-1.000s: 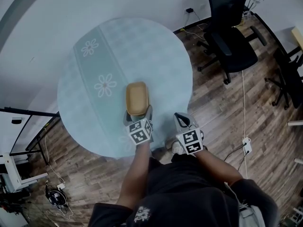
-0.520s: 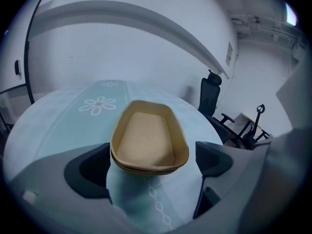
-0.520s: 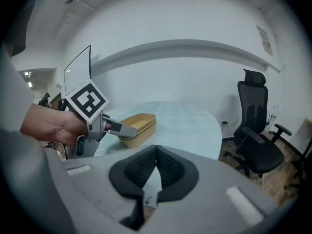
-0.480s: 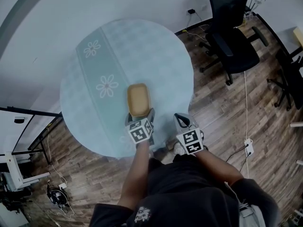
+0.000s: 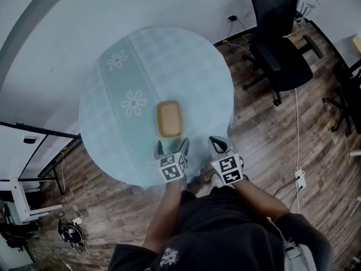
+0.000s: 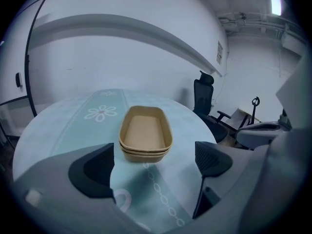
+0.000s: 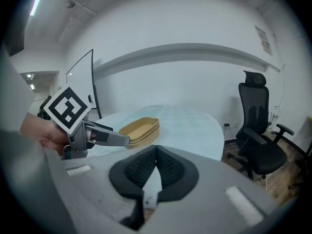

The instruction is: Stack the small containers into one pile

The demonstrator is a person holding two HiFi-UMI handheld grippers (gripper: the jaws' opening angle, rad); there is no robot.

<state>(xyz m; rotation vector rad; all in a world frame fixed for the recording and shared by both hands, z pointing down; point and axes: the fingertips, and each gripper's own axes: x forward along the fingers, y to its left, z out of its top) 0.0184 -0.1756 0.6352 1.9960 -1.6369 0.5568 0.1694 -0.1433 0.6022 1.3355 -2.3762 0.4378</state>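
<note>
A pile of tan oblong containers (image 5: 170, 118) nested one in another sits on the round pale-green table (image 5: 124, 61), near its front edge. In the left gripper view the pile (image 6: 145, 133) lies ahead of the jaws, apart from them. My left gripper (image 5: 171, 146) stands open just behind the pile with nothing between its fingers. My right gripper (image 5: 217, 144) is shut and empty at the table's front right edge. From the right gripper view the pile (image 7: 140, 129) shows beyond the left gripper (image 7: 105, 136).
A black office chair (image 5: 279, 44) stands on the wood floor to the table's right. A power strip and cables (image 5: 298, 179) lie on the floor. A metal stand (image 5: 34, 151) is at the left. A white wall runs behind the table.
My left gripper has drawn back from the pile, which stays on the table. The right gripper has held its place.
</note>
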